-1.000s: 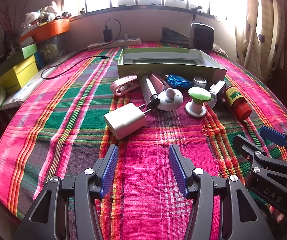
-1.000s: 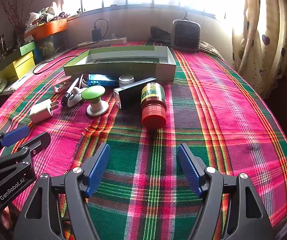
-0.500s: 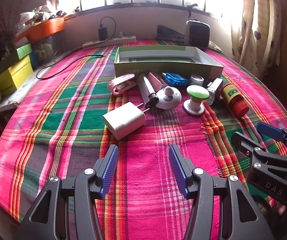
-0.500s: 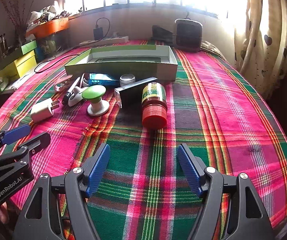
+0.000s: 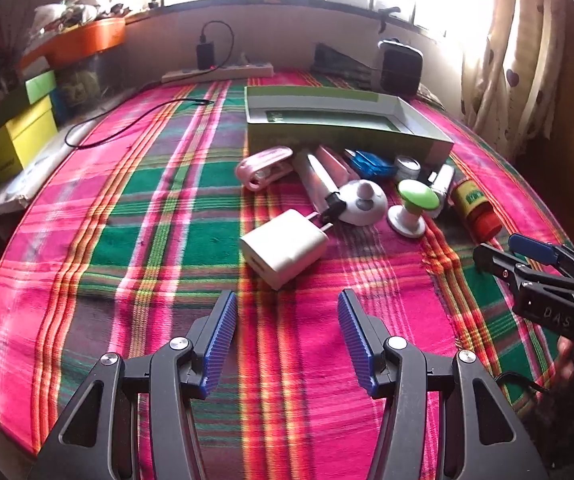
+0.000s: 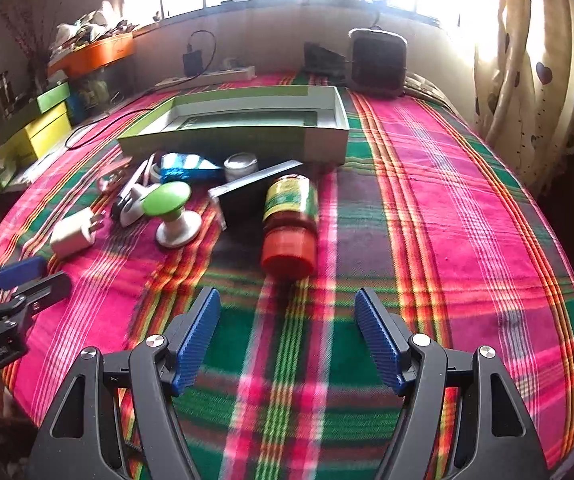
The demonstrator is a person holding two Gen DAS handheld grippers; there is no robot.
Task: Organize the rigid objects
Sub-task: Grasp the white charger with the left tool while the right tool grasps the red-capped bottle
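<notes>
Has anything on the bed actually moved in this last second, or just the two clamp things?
Only the clamps: the left gripper and right gripper eased forward, toward the white charger and red-capped jar. Nothing was grasped; both stay open, objects unmoved.

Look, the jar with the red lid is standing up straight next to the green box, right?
Not quite. The jar with the red lid is lying on its side, lid toward the right gripper, as the right wrist view shows. It does sit near the green box.
</notes>
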